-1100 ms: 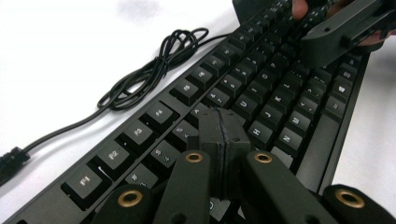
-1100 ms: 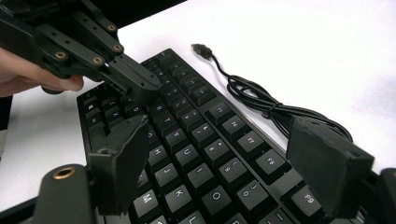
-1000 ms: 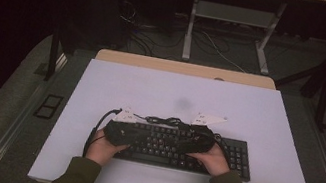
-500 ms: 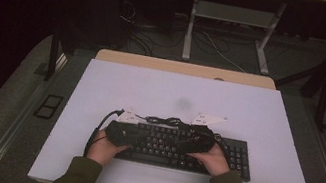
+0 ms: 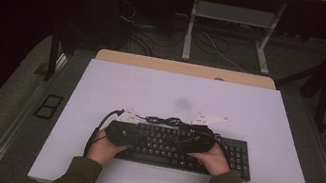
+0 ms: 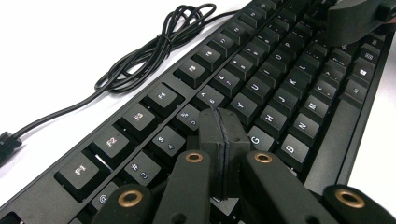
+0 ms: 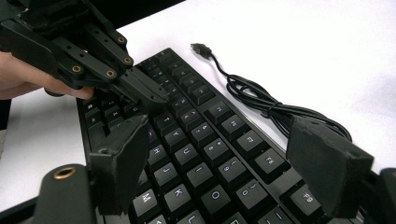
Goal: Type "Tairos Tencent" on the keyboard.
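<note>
While the black full-size plastic keyboard (image 5: pixel 181 148) lies near the front edge of the white table (image 5: pixel 267 120), both grippers hover over its keys, so typing seems in hand. Left gripper (image 6: pixel 223 135) is pinched shut on nothing above the keyboard's left half; right gripper (image 7: pixel 224 154) gapes wide and empty over the middle keys. Next likely calls for lowering the closed tip onto one key.

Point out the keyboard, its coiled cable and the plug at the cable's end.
keyboard (image 7: pixel 196 144), right gripper view, on the letter keys.
coiled cable (image 6: pixel 154 46), left gripper view, on the bundled loops beside the keyboard.
plug (image 7: pixel 201 48), right gripper view, on the connector lying on the white table.
</note>
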Demonstrator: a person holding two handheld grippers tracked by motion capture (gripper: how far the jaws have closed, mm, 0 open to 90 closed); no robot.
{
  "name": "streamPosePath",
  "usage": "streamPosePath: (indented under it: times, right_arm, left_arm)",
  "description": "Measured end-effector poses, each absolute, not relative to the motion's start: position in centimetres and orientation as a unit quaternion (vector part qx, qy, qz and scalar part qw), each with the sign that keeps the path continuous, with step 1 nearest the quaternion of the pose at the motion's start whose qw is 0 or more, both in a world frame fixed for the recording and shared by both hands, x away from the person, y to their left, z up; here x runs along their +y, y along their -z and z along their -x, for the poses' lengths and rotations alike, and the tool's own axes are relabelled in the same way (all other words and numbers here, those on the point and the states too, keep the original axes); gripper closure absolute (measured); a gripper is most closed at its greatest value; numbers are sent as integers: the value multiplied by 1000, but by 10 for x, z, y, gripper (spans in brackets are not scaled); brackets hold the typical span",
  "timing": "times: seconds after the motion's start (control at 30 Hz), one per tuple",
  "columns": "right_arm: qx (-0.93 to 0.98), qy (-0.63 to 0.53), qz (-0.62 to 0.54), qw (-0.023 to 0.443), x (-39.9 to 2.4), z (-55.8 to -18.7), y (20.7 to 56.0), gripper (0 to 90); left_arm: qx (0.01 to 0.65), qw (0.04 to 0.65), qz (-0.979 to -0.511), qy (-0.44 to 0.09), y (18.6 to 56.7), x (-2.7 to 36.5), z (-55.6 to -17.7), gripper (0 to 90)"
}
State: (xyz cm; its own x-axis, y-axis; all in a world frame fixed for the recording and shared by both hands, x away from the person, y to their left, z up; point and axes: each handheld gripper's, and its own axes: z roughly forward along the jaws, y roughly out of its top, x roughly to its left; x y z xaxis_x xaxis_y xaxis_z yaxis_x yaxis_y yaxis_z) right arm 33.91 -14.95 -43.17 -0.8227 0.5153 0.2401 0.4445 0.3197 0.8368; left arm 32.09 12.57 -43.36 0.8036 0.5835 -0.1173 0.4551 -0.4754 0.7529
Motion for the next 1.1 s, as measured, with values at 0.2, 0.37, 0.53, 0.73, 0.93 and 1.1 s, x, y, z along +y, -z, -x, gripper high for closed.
streamPosePath:
  times: [0.2, 0.37, 0.53, 0.73, 0.93, 1.1]
  right_arm:
    - [810, -504, -298, 35, -151, -339, 431, 211]
    - [809, -505, -297, 35, -151, -339, 430, 211]
    - [808, -507, -299, 33, -153, -340, 430, 203]
    - [808, -505, -300, 34, -154, -340, 428, 190]
    - [811, -506, -294, 37, -155, -339, 428, 190]
    - [814, -503, -290, 33, -154, -338, 428, 190]
  left_arm:
    - [302, 415, -854, -79, 432, 127, -320, 891]
    - [300, 422, -852, -79, 429, 128, -318, 880]
    - [302, 429, -848, -77, 427, 130, -316, 831]
    - [306, 436, -843, -78, 425, 135, -312, 766]
    - [310, 438, -840, -81, 424, 140, -309, 663]
    - [309, 442, -838, -82, 425, 145, -305, 516]
